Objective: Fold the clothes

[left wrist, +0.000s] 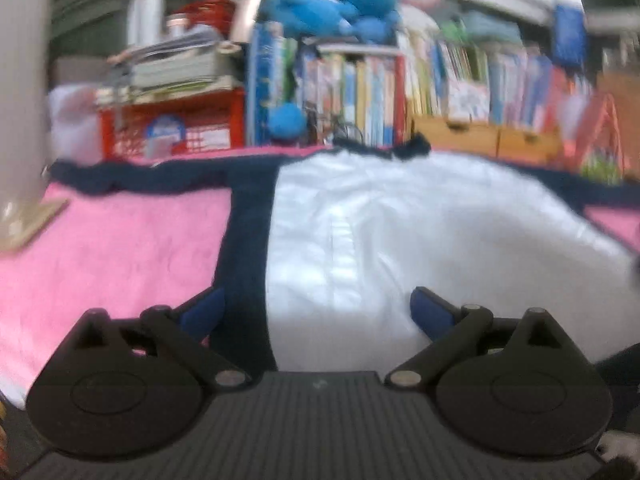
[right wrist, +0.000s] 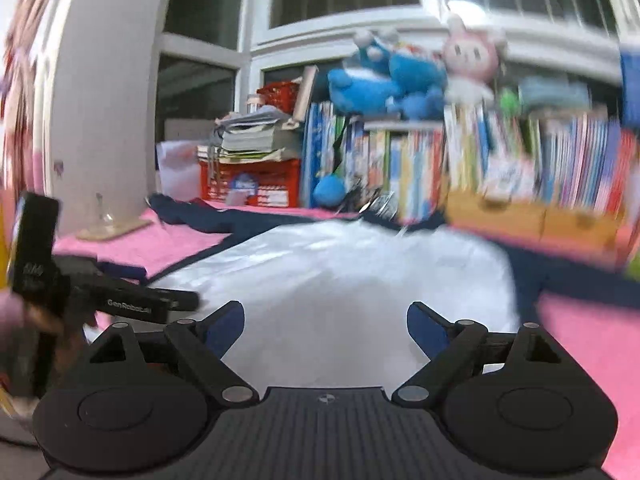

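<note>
A white garment with navy sleeves and trim point(left wrist: 400, 232) lies spread flat on a pink cloth point(left wrist: 120, 248). My left gripper point(left wrist: 316, 312) is open and empty, hovering over the garment's near left side, astride its navy side strip point(left wrist: 244, 264). In the right wrist view the same garment point(right wrist: 340, 280) lies ahead. My right gripper point(right wrist: 326, 326) is open and empty over its near edge. The left gripper's black body point(right wrist: 132, 304) shows at the left of that view.
Behind the pink cloth point(right wrist: 592, 344) stand a red crate point(left wrist: 172, 128) with stacked papers, rows of books point(left wrist: 360, 92), wooden drawers point(left wrist: 488, 136) and blue and pink plush toys point(right wrist: 384, 80). A small glass item on a wooden coaster point(right wrist: 108, 224) sits far left.
</note>
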Demonstrator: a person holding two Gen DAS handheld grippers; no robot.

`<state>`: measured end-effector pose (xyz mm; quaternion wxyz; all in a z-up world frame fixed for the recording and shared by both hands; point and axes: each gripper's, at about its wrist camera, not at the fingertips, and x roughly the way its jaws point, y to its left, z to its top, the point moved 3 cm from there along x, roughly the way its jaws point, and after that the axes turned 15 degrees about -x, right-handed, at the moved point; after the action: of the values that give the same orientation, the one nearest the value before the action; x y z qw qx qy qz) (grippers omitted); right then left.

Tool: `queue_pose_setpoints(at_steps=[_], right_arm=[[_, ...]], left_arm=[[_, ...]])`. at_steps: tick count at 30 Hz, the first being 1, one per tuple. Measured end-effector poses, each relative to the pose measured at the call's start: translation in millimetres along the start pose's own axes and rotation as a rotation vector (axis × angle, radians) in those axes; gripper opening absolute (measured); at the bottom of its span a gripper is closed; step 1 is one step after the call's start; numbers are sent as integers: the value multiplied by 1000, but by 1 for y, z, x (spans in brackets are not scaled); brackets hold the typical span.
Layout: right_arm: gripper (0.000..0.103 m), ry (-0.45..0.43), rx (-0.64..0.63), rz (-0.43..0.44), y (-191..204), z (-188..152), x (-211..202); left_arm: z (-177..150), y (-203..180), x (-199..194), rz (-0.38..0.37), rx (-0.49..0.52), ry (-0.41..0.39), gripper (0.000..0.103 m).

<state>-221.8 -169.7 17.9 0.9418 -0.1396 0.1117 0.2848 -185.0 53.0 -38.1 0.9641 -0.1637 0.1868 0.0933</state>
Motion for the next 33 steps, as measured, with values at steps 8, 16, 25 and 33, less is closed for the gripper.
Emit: queue_pose_setpoints(at_steps=[8,16,25,33], right_arm=[[97,87,-38,-74,-5,-42,20],[99,165,78,-479,-86,-75,-35],[97,-37,-11,-336,-32,-33,-31],[98,1,16,-199,5,-45,35]], left_arm=[[0,39,3,104,-25,-46,103],[3,65,-25,174,-117,-82,103],[17,5,-26,-8,-47,-154,103],[-8,4,9,87,-1,-51,103]])
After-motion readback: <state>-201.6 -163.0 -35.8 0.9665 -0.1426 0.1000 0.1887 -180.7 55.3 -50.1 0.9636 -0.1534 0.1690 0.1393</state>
